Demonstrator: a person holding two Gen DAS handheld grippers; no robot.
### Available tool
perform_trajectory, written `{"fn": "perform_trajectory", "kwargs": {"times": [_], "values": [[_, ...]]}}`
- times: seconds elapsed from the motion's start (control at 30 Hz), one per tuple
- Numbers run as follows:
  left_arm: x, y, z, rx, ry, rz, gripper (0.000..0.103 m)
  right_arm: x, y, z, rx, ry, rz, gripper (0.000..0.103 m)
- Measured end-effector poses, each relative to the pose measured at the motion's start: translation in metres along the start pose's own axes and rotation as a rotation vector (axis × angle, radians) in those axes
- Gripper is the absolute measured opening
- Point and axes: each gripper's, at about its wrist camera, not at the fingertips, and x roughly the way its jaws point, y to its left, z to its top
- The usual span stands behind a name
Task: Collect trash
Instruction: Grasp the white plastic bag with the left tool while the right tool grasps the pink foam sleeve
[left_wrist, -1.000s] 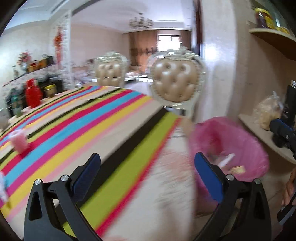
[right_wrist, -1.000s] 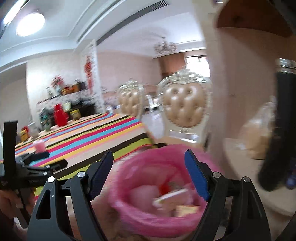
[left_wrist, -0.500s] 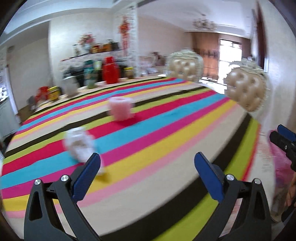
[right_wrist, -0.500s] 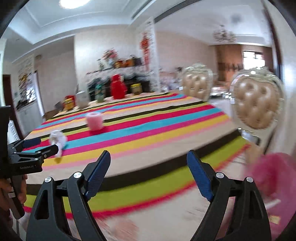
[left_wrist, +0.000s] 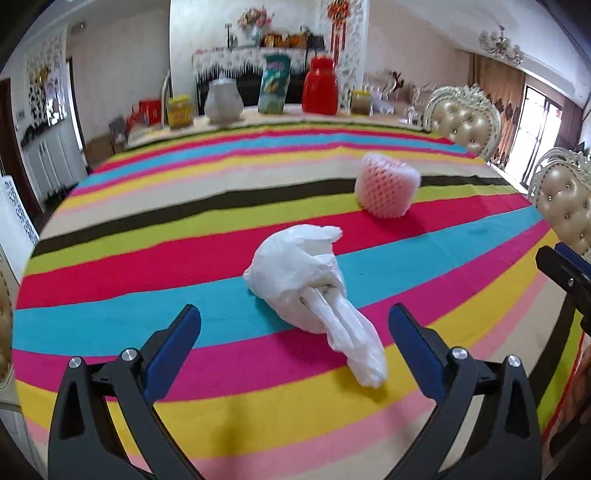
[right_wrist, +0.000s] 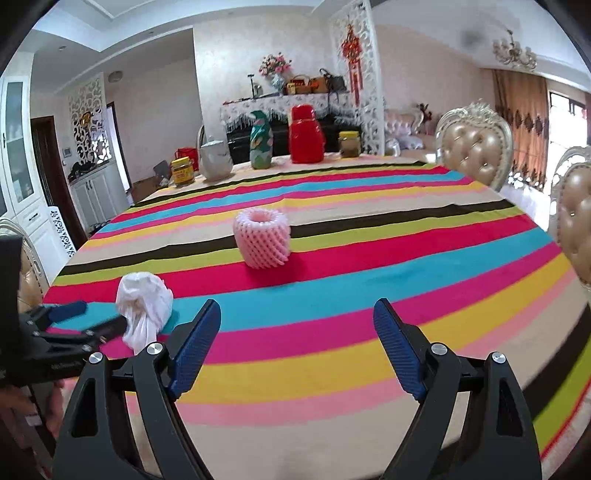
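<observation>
On striped tablecloth (left_wrist: 147, 280): white bag (left_wrist: 306, 280), foam net (right_wrist: 261, 238) | both jaws released, empty.

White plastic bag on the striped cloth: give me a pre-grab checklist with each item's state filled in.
1. Left tongs open: ok.
2. White plastic bag lined up ahead of the left tongs, its tail reaching between them: ok.
3. Pads touching the bag: not ok, both stand clear of it.
4. Right tongs open and empty: ok.
5. Pink foam net free on the striped cloth, apart from the bag: ok.
6. Trash bin within reach: cannot tell, none in view.
</observation>
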Motion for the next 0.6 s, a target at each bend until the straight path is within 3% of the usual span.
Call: {"fn": "perform_trajectory", "kwargs": {"times": [0.23,0.3,0.33,0.43,0.53,0.6], "values": [[0.032,-0.010,0.016,-0.004,0.024,-0.011,0.094,0.047,0.006,0.023,-0.003,0.039,-0.001,0.080],[0.041,-0.011,0.018,0.003,0.033,-0.020,0.085,0.061,0.007,0.030,0.012,0.049,0.004,0.080],[0.044,-0.011,0.018,0.003,0.040,-0.028,0.068,0.068,0.007,0.032,0.018,0.055,0.007,0.080],[0.049,-0.008,0.018,-0.003,0.035,-0.068,0.043,0.088,0.009,0.037,0.021,0.073,0.011,0.080],[0.042,0.001,0.021,-0.015,-0.025,-0.053,0.030,0.106,0.017,0.041,0.010,0.087,0.020,0.080],[0.035,0.010,0.024,-0.043,-0.078,-0.024,0.028,0.120,0.023,0.045,0.000,0.098,0.035,0.080]]}}
